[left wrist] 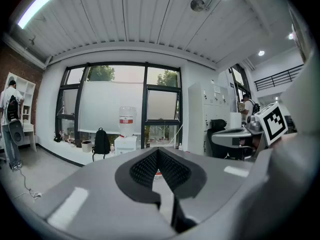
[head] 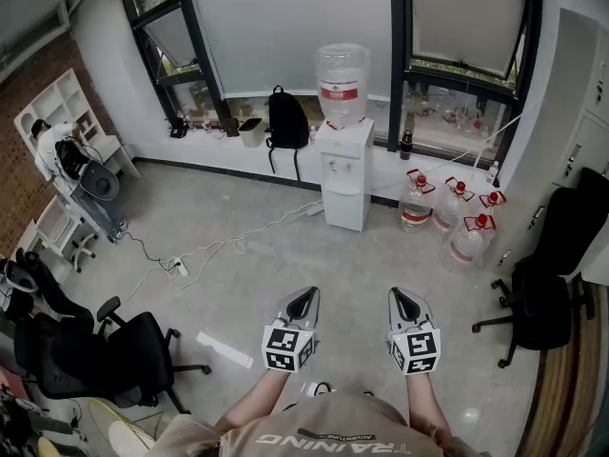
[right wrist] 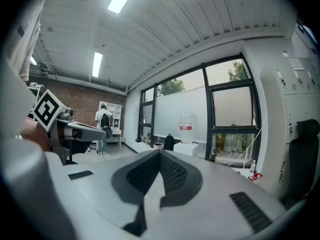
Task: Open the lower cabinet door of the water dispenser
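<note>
The white water dispenser (head: 344,174) stands against the window wall across the room, with a clear bottle (head: 342,84) on top. Its lower cabinet door (head: 344,209) looks closed. Both grippers are held out side by side, far short of it. In the head view my left gripper (head: 303,302) and right gripper (head: 403,302) point toward the dispenser. Both have their jaws together with nothing between them. The dispenser appears small in the left gripper view (left wrist: 126,143) above the left gripper (left wrist: 158,151). It also appears in the right gripper view (right wrist: 186,146) above the right gripper (right wrist: 160,154).
A black backpack (head: 286,122) leans left of the dispenser. Several water jugs (head: 447,208) stand to its right. A cable and power strip (head: 178,267) cross the floor. Black office chairs sit at left (head: 95,350) and right (head: 542,293). A person (head: 52,141) stands by a far-left shelf.
</note>
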{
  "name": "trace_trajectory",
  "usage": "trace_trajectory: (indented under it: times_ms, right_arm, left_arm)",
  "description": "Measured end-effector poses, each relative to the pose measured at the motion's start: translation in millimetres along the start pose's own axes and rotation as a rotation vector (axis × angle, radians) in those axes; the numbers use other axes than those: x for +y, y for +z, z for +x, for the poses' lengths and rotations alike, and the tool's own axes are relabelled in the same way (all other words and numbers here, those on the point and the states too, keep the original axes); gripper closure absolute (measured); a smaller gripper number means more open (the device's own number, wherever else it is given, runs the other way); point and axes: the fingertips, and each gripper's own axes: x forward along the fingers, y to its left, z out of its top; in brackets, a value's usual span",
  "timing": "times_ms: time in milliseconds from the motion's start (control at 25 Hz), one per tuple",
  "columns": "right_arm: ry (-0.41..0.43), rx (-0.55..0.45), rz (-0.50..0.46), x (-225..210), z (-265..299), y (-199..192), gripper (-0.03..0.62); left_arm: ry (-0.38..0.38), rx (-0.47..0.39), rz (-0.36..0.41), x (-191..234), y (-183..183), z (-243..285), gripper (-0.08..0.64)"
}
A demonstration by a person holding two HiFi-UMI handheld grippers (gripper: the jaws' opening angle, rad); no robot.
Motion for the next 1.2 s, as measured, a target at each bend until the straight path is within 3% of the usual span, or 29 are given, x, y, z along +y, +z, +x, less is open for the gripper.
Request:
trace_trajectory:
  times_ms: [760,1000,1200]
  right_arm:
    - [0.050,0.075,0.014,-24,-14,-46,0.583]
    - [0.070,0.146,0.015,-32,11,-71,0.583]
    - [0.076,0.157,0.007,-38,58,-69,0.583]
  left_arm:
    - [0.039,0.088,-0.029,-27,-37,12,0.552]
    - [0.041,0.136,-0.031,-16,-49,34,0.552]
    - [0.003,0.109,-0.047,13,-48,73,0.552]
